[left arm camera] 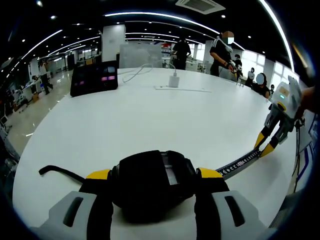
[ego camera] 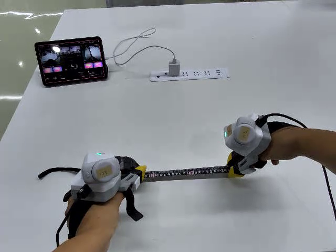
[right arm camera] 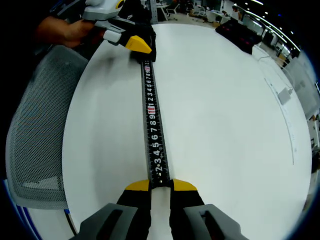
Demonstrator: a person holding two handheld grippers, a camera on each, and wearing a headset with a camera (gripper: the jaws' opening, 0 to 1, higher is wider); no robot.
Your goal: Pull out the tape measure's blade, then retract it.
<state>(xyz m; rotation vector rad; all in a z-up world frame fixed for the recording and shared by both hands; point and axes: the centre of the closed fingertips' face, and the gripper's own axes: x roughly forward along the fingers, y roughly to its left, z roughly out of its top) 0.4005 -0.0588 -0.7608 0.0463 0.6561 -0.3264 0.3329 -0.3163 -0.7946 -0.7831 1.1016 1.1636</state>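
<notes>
A black tape measure case (left arm camera: pixel 155 182) sits clamped between my left gripper's (left arm camera: pixel 154 175) yellow-tipped jaws, low on the white table (ego camera: pixel 173 126). In the head view the left gripper (ego camera: pixel 137 176) lies at the lower left with the case (ego camera: pixel 126 164) in it. The black blade (ego camera: pixel 185 172) with white numbers runs rightward to my right gripper (ego camera: pixel 232 170), which is shut on the blade's end. In the right gripper view the blade (right arm camera: pixel 153 125) stretches from the right gripper (right arm camera: pixel 160 184) up to the left gripper (right arm camera: pixel 136 42). The right gripper (left arm camera: pixel 265 145) also appears at the right of the left gripper view.
A tablet (ego camera: pixel 71 60) stands at the back left of the table. A white power strip (ego camera: pixel 190 74) with a plugged charger and cable (ego camera: pixel 137 43) lies at the back centre. A black strap (ego camera: pixel 55 171) trails left of the case. A grey mesh chair (right arm camera: pixel 35 130) stands beside the table.
</notes>
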